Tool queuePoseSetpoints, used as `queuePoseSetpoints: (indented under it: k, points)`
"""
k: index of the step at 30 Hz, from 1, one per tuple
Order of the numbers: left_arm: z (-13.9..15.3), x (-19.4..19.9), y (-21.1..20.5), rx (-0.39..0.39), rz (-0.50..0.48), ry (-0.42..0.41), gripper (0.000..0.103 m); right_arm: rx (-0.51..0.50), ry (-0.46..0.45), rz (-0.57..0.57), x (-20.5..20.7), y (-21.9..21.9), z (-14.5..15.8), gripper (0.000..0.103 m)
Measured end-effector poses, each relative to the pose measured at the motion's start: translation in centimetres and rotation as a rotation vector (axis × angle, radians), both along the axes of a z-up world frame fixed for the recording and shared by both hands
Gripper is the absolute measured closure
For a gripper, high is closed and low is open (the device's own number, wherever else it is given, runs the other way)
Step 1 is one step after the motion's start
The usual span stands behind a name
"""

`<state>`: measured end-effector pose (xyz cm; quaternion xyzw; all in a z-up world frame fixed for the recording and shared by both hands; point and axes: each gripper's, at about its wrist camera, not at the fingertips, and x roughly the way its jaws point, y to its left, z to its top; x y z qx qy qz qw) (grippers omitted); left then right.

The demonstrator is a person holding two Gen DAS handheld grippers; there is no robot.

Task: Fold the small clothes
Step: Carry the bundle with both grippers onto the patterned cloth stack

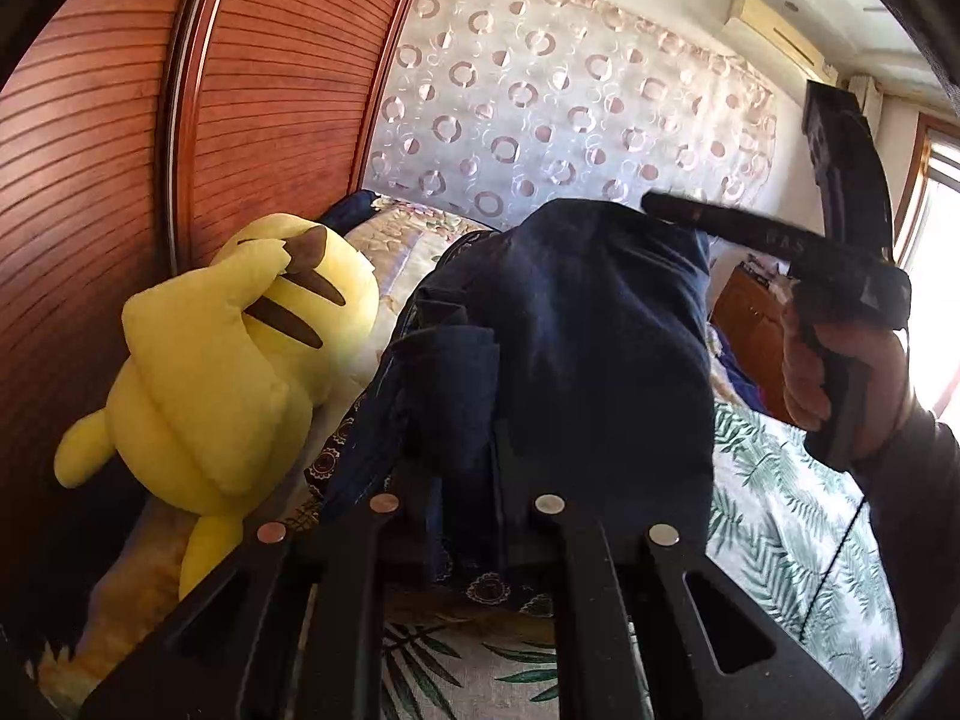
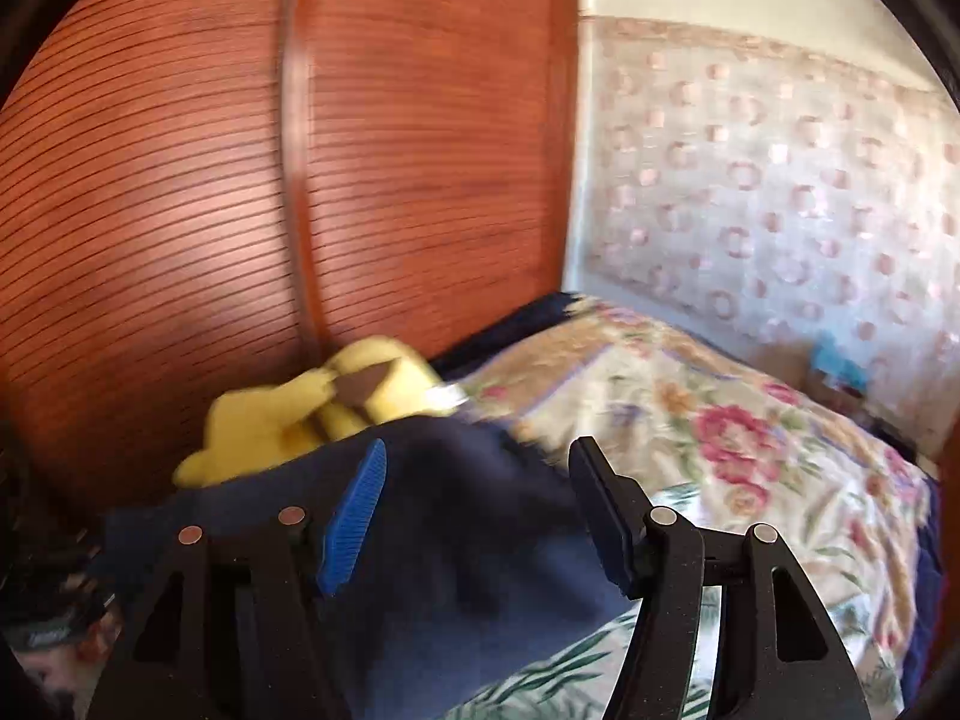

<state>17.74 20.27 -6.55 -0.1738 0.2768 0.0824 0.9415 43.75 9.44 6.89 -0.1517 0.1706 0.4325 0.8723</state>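
We've got the left gripper (image 1: pixel 465 456) clamped on the navy garment (image 1: pixel 576 324), lifted over the bed (image 1: pixel 798 516) by the yellow plush (image 1: pixel 240 360); our right gripper (image 2: pixel 474 504) hangs spread above it.

Both wrist views face the wardrobe (image 1: pixel 90 210), close over the bed (image 2: pixel 750 420).

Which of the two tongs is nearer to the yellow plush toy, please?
Left. The left tongs, shut on the navy blue garment, sit right beside the yellow plush toy. The right tongs are open over the garment's far side, farther away.
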Motion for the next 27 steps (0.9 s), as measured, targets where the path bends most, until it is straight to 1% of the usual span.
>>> queuePoseSetpoints:
  k: [3,6,9,12,14,18,19,20,21,23,24,25,27]
  points:
    - [-0.3,0.0,0.0,0.007,0.002,0.014,0.091,-0.061,0.015,0.013,1.2,1.4,-1.6,0.038]
    - [-0.7,0.1,0.0,0.015,0.003,0.032,0.091,-0.109,0.045,-0.025,3.4,3.4,-3.5,0.038]
    - [-0.4,0.2,-0.2,0.028,0.005,0.04,0.09,-0.119,0.094,-0.036,5.1,5.2,-4.8,0.036]
    - [0.1,0.0,-0.6,0.054,0.008,0.04,0.09,-0.084,0.105,-0.045,6.0,5.6,-4.1,0.035]
    - [0.4,-0.1,-0.8,0.064,0.011,0.045,0.088,-0.075,0.1,-0.057,5.5,4.9,-3.6,0.035]
    - [1.1,-0.9,-1.3,0.107,0.028,0.043,0.085,-0.053,0.086,-0.089,2.4,2.5,-3.7,0.035]
    - [1.3,-1.1,-1.5,0.12,0.032,0.043,0.084,-0.043,0.084,-0.094,0.0,0.9,-3.7,0.035]
    - [1.4,-1.3,-1.6,0.135,0.036,0.042,0.082,-0.03,0.082,-0.098,-0.8,0.4,-3.4,0.035]
    - [1.7,-1.6,-1.9,0.148,0.037,0.04,0.08,-0.019,0.08,-0.099,-2.7,-1.0,-4.1,0.035]
    - [2.2,-2.2,-2.3,0.165,0.035,0.03,0.07,-0.005,0.079,-0.108,-4.4,-2.3,-4.2,0.035]
    - [2.5,-2.6,-2.7,0.173,0.031,0.018,0.067,0.004,0.081,-0.116,-5.3,-3.0,-4.1,0.035]
    - [2.9,-2.9,-3.0,0.18,0.025,0.006,0.06,0.013,0.084,-0.121,-6.1,-3.5,-4.1,0.035]
    - [3.5,-3.6,-3.9,0.202,0.006,-0.015,0.059,0.027,0.09,-0.137,-7.8,-5.0,-4.1,0.035]
